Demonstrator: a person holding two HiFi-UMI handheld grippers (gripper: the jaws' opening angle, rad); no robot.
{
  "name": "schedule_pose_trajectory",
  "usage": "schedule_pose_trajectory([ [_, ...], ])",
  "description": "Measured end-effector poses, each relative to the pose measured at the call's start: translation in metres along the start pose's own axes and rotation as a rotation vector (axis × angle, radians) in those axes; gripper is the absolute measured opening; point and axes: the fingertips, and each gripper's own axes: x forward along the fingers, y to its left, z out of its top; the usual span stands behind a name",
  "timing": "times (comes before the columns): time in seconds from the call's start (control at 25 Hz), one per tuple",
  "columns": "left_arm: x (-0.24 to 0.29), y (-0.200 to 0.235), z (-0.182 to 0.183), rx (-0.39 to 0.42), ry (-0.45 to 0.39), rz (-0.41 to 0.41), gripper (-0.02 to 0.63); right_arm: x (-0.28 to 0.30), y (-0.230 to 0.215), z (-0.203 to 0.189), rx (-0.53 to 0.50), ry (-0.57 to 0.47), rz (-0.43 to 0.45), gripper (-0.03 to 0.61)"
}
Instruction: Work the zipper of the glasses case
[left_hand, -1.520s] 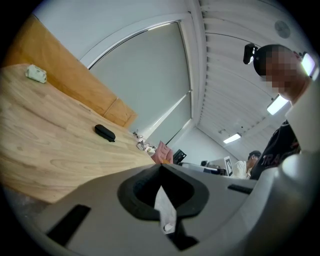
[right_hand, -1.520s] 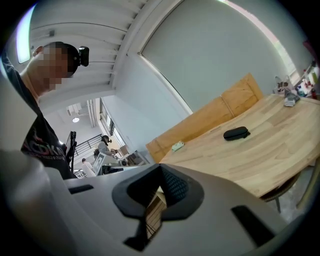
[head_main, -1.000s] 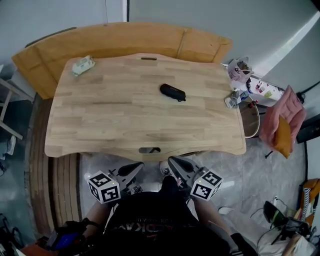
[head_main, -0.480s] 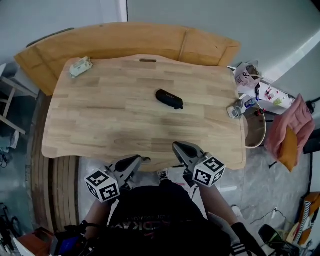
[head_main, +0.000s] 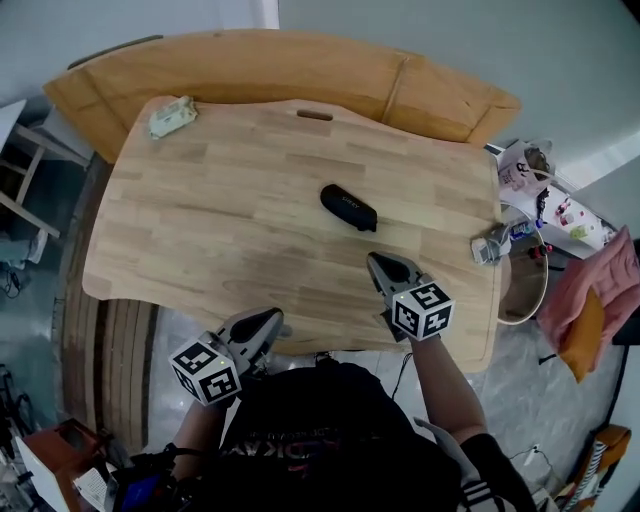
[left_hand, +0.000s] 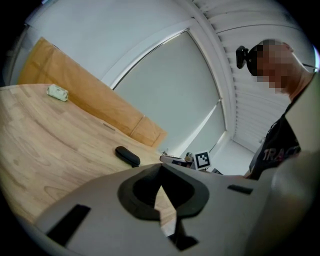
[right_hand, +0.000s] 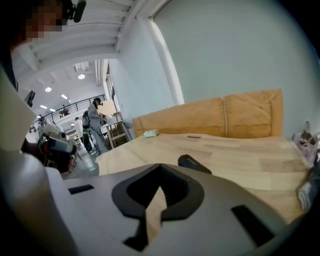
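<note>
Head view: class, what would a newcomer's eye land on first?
The black glasses case lies near the middle of the wooden table. The right gripper, jaws shut and empty, hovers over the near edge, short of it; the left gripper, also shut, hangs at that edge.

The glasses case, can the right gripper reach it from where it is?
Probably yes. The right gripper hangs over the table with only bare wood between it and the glasses case. Its jaws are shut, so they must open first.

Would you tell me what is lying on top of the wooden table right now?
A black glasses case near the middle and a pale packet at the far left corner. The right gripper hangs over the near edge, hiding the table beneath it.
</note>
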Motion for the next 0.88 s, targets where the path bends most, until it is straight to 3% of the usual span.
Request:
schedule_pose_trajectory([
  [0.16, 0.005, 0.006, -0.001, -0.013, 0.005, 0.057, 0.003, 0.026, -0.044, 0.002, -0.088, 0.063, -0.047, 0.014],
  [0.4, 0.016, 0.009, -0.004, 0.042, 0.046, 0.121, 0.003, 0.068, -0.087, -0.003, -0.161, 0.172, -0.029, 0.020],
  [0.44, 0.017, 0.009, -0.006, 0.044, 0.052, 0.126, 0.003, 0.074, -0.090, -0.004, -0.171, 0.189, -0.019, 0.051],
  [0.48, 0.018, 0.009, -0.007, 0.042, 0.056, 0.130, 0.003, 0.081, -0.093, -0.007, -0.176, 0.208, -0.006, 0.149],
  [0.52, 0.019, 0.009, -0.009, 0.037, 0.058, 0.134, 0.003, 0.087, -0.095, -0.009, -0.181, 0.229, 0.007, 0.201],
  [0.6, 0.018, 0.010, -0.011, 0.023, 0.059, 0.145, 0.003, 0.100, -0.099, -0.016, -0.198, 0.277, 0.032, 0.227],
  [0.72, 0.015, 0.010, -0.015, 0.004, 0.060, 0.166, 0.003, 0.119, -0.105, -0.030, -0.229, 0.369, 0.067, 0.316],
  [0.88, 0.009, 0.011, -0.019, -0.033, 0.056, 0.189, 0.003, 0.141, -0.113, -0.043, -0.279, 0.466, 0.098, 0.351],
])
